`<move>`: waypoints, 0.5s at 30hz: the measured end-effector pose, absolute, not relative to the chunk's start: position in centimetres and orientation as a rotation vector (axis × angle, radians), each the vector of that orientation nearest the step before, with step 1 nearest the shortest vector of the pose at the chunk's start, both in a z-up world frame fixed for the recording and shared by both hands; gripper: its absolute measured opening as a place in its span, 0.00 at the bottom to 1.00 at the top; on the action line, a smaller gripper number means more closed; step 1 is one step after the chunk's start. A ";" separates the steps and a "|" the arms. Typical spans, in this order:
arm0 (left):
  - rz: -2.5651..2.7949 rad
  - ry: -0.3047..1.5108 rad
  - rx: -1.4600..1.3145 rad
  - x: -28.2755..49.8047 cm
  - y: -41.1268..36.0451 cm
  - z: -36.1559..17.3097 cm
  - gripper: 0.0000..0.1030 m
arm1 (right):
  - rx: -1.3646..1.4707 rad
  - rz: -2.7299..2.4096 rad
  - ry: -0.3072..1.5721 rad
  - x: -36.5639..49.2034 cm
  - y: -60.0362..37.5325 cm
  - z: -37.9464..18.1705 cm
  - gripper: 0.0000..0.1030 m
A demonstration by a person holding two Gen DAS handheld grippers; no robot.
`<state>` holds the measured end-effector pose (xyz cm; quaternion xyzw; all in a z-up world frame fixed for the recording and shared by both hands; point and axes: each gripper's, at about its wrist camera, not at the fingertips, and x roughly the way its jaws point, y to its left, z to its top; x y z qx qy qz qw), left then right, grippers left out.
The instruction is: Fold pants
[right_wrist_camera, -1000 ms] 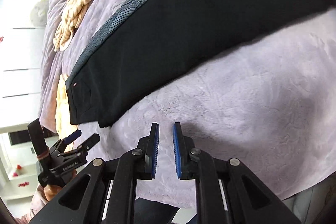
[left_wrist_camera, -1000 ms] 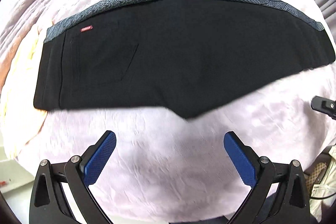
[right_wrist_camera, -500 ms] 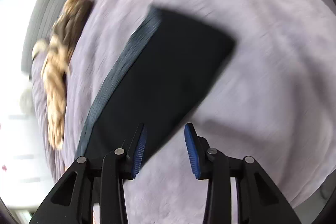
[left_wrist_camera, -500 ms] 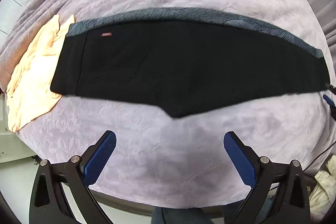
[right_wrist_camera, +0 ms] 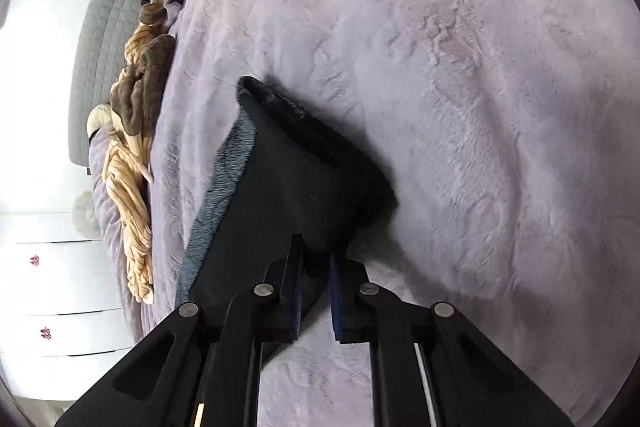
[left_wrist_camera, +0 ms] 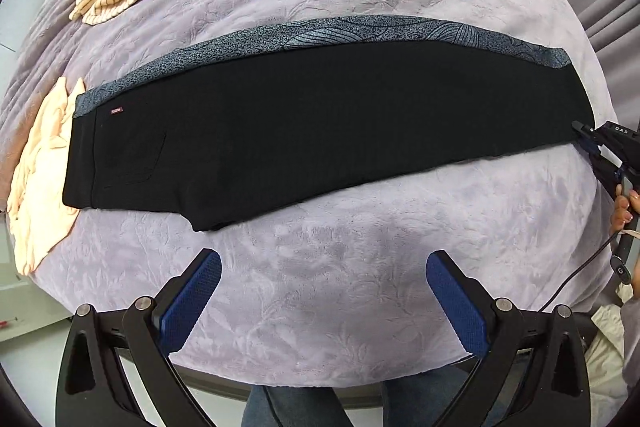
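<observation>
Both the left gripper (left_wrist_camera: 323, 297) and the right gripper (right_wrist_camera: 314, 291) consist of matte black linkage arms joined by round silver screws, carrying blue textured pads (left_wrist_camera: 190, 301), with a thin black cable (left_wrist_camera: 576, 281) trailing, and blue jeans (left_wrist_camera: 296, 407) worn below.

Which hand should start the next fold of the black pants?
Right. The right tool is clamped on the leg-end hem of the black pants, which already lifts off the bedspread. The left tool hangs open above bare bedspread, short of the fabric.
</observation>
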<state>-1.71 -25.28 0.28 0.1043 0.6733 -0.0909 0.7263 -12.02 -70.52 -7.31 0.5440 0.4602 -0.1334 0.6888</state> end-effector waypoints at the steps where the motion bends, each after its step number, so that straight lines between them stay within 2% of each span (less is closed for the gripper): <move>1: -0.198 1.487 0.234 -1.8 -25.4 0.3 1.00 | 1.217 -0.307 1.049 -12.0 -70.7 -8.0 0.12; 4: -0.187 1.477 0.248 -2.0 -25.6 0.5 1.00 | 1.251 -0.318 1.069 -11.8 -70.8 -9.1 0.12; 10: -0.143 1.484 0.200 -1.9 -24.7 0.7 1.00 | 1.286 -0.313 0.970 -13.8 -71.2 -7.2 0.15; 12: -0.146 1.503 0.193 -2.1 -24.9 0.3 1.00 | 1.285 -0.297 0.949 -13.7 -71.4 -7.0 0.09; 15: -0.172 1.512 0.231 -2.5 -26.1 0.1 1.00 | 1.244 -0.228 0.915 -12.6 -71.3 -5.8 0.08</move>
